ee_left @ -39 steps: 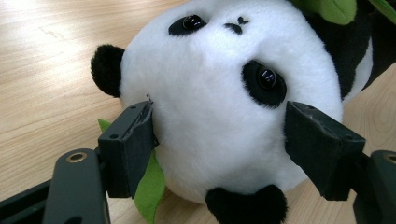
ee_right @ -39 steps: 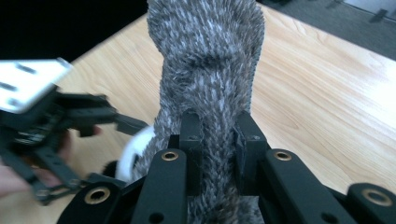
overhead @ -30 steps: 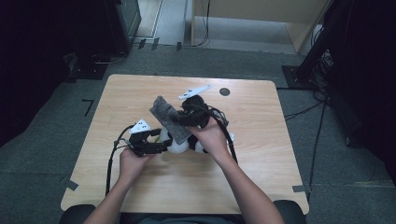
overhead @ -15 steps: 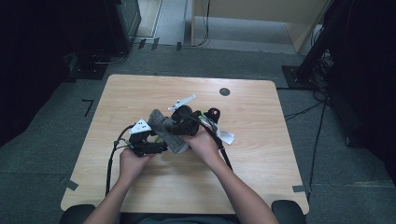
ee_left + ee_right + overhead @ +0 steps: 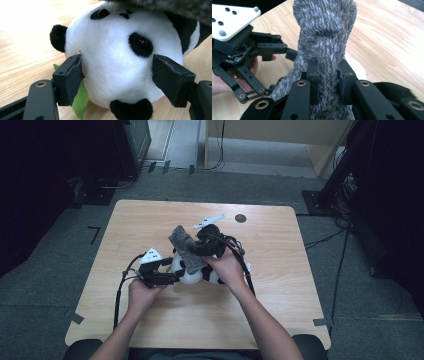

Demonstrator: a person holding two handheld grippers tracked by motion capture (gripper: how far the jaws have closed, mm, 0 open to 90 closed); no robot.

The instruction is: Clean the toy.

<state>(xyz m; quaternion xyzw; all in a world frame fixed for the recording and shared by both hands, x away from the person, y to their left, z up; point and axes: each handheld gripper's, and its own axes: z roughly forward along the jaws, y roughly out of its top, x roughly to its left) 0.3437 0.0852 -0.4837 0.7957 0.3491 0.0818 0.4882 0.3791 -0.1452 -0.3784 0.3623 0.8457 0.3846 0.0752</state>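
A black-and-white panda plush [image 5: 192, 276] lies on the wooden table [image 5: 140, 225], with its face [image 5: 117, 62] turned upside down in the left gripper view. My left gripper [image 5: 172, 276] is shut on the panda's head, a pad [image 5: 73, 75] pressing each side. A green felt leaf [image 5: 81, 100] sticks out under the head. My right gripper [image 5: 194, 249] is shut on a grey knitted cloth [image 5: 182, 245], which drapes over the top of the panda. In the right gripper view the cloth [image 5: 324, 30] is pinched between the jaws of that gripper [image 5: 328, 75].
A small black round mark [image 5: 240, 218] sits near the table's far edge. A cable [image 5: 120, 292] trails from the left gripper toward the near edge. Dark equipment and cables stand on the floor around the table.
The right hand carried the grey cloth toward the left gripper, then back a little to the right, and it now hangs lower over the panda. The left hand has stayed put.
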